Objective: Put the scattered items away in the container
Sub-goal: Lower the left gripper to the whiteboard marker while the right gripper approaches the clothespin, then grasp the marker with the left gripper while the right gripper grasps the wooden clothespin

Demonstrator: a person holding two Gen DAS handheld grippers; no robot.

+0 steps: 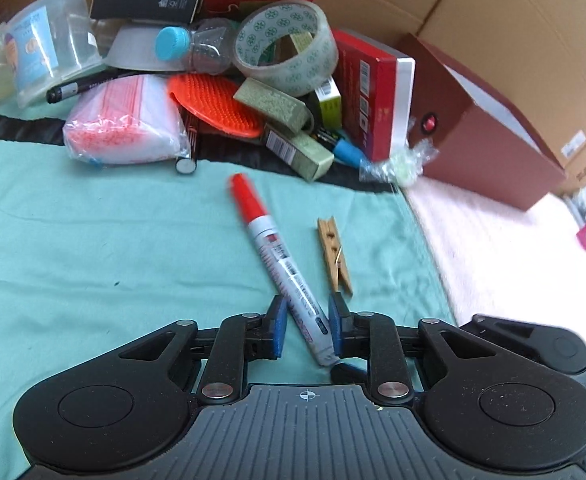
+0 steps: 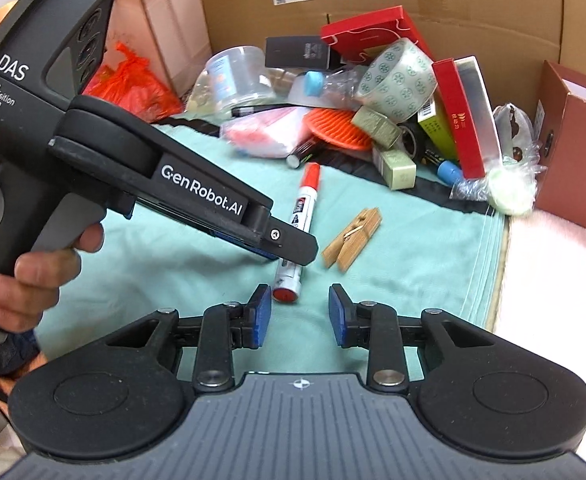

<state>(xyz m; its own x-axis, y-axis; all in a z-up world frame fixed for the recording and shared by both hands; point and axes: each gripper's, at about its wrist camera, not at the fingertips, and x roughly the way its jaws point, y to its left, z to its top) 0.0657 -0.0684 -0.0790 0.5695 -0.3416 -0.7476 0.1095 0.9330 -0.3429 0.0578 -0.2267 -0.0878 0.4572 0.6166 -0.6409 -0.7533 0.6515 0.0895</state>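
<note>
The left gripper (image 1: 304, 322) is pinching the red-capped marker (image 1: 273, 256) near its tail end. The right gripper (image 2: 300, 310) hangs spread and empty just short of it. A wooden clothespin (image 2: 352, 238) lies beside the marker on the green cloth (image 1: 93, 240). Beyond, the pile with the tape roll (image 1: 287, 46) sits untouched, and the brown box (image 1: 489, 128) waits at the right, so most of the tidying looks undone.

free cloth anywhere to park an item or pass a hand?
Bare teal cloth left of the red-capped marker, up to the zip bag pack. Pink blanket between cloth edge and the maroon box is bare too. Crowded: the pile around the tape roll, and marker plus clothespin.
</note>
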